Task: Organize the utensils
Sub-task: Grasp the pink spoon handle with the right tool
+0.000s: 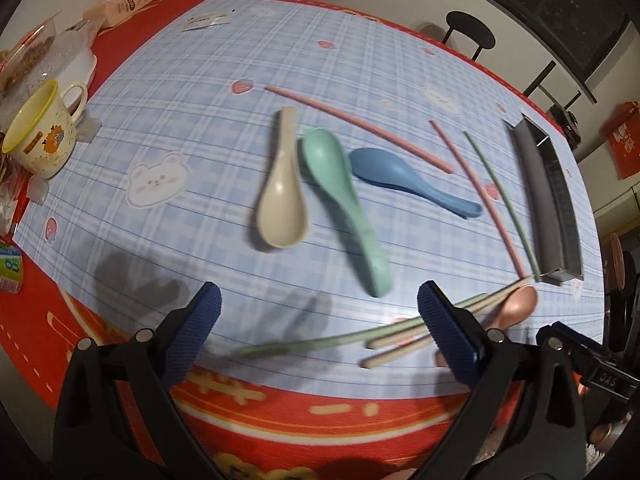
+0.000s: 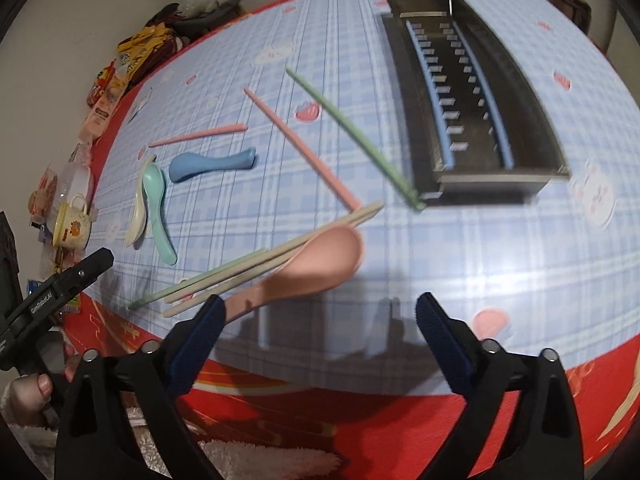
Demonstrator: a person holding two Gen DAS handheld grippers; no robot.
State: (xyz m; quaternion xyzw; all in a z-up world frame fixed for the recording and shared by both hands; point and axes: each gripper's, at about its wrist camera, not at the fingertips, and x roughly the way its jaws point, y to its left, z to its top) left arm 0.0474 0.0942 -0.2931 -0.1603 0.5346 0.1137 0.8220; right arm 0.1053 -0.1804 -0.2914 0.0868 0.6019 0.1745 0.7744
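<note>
Spoons and chopsticks lie scattered on a blue plaid mat. In the left wrist view a beige spoon (image 1: 280,196), a green spoon (image 1: 344,208) and a blue spoon (image 1: 404,176) lie ahead of my open, empty left gripper (image 1: 318,320). In the right wrist view a pink spoon (image 2: 304,268) lies just ahead-left of my open, empty right gripper (image 2: 316,320), beside beige chopsticks (image 2: 260,268). A pink chopstick (image 2: 304,148) and a green chopstick (image 2: 352,132) lie toward the metal utensil holder (image 2: 472,96).
A yellow-rimmed mug (image 1: 40,132), containers and snack packets crowd the table's left edge. A black stool (image 1: 470,34) stands beyond the far edge. The red tablecloth border (image 1: 304,412) runs along the near edge. The left gripper (image 2: 60,284) shows at the right view's left.
</note>
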